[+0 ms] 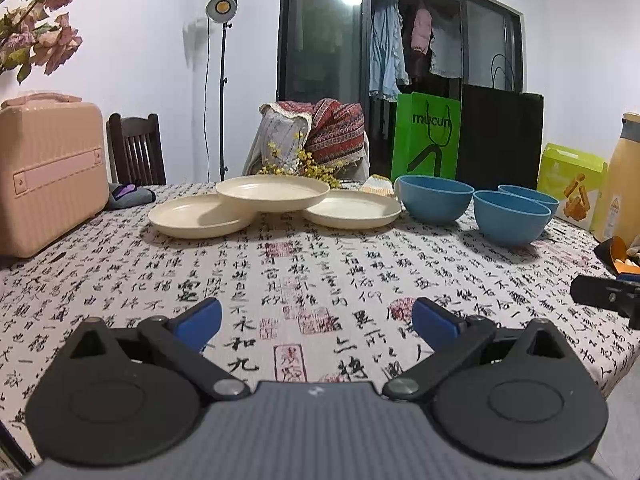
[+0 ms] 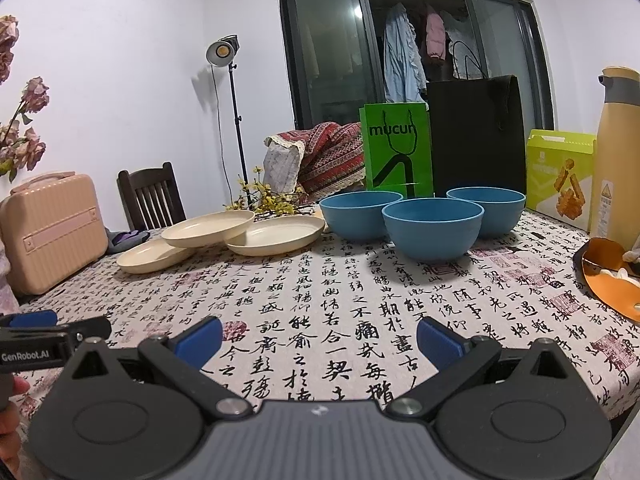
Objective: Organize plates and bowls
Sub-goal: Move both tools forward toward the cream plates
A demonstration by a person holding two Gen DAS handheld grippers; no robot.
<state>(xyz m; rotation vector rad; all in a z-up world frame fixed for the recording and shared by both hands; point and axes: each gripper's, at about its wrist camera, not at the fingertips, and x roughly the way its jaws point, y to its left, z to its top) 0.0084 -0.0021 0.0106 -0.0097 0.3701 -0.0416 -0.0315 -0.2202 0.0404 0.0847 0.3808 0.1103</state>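
Three cream plates lie at the far side of the table: a left plate [image 1: 196,216], a right plate [image 1: 354,210], and a middle plate [image 1: 272,192] resting tilted on the rims of both. Three blue bowls stand to their right: one nearest the plates [image 1: 434,198], one in front [image 1: 510,216], one behind [image 1: 530,196]. My left gripper [image 1: 316,320] is open over the near tablecloth, nothing between its blue pads. My right gripper [image 2: 318,338] is also open and holds nothing, well short of the front bowl [image 2: 432,226] and the plates [image 2: 208,228].
A pink case [image 1: 48,172] stands at the table's left. A green bag [image 1: 426,136], a black bag [image 1: 500,136], a snack box [image 2: 560,176] and a tan flask [image 2: 618,152] line the back right. An orange object [image 2: 608,276] lies at the right edge. The left gripper [image 2: 36,340] shows in the right wrist view.
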